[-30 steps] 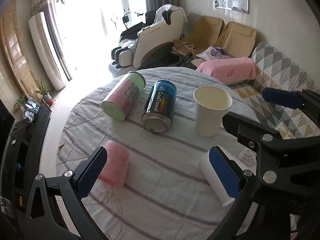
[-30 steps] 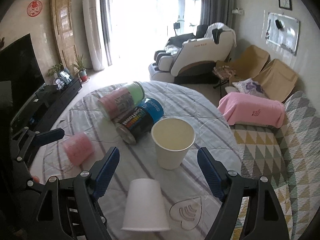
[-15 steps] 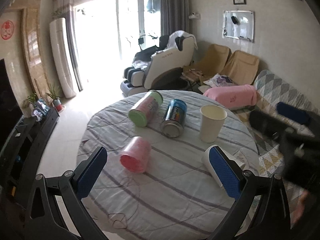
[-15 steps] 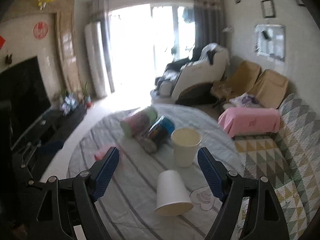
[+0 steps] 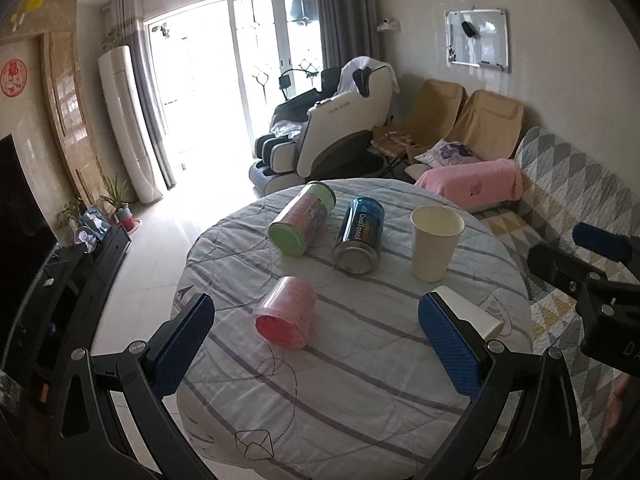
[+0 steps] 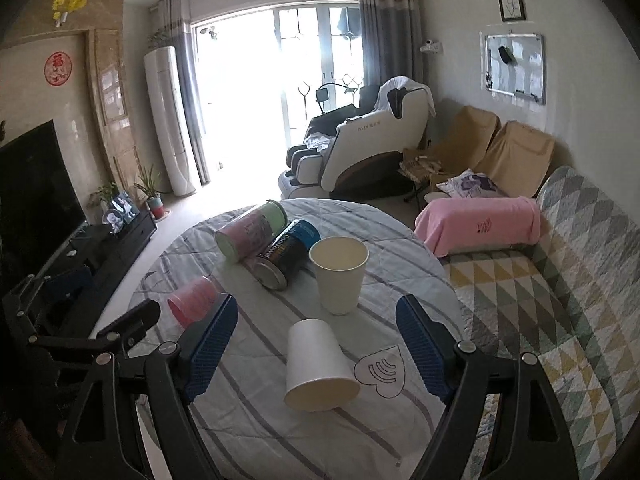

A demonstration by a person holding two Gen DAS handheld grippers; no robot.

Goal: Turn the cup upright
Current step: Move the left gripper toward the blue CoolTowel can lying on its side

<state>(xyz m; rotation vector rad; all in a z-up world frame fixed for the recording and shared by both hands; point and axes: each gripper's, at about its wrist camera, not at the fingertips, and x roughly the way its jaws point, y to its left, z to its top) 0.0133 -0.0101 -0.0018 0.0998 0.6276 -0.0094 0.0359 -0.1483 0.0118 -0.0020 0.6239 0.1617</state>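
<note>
Lying on its side between the wide-spread fingers of the right gripper [image 6: 316,354], empty, the white paper cup [image 6: 318,366] looked light and crushable; gripping its mid-wall gently seemed best. Left gripper [image 5: 316,348] gaped too.

White cup [image 6: 320,364] between spread claw [image 6: 316,352] pads

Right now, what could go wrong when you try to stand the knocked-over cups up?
The white cup on its side could roll off: it lies near the table edge, and the right gripper is open, not yet holding it. The pink cup also lies on its side and could roll on the cloth. Swinging either gripper might bump the upright paper cup or the two cans lying behind it.
</note>
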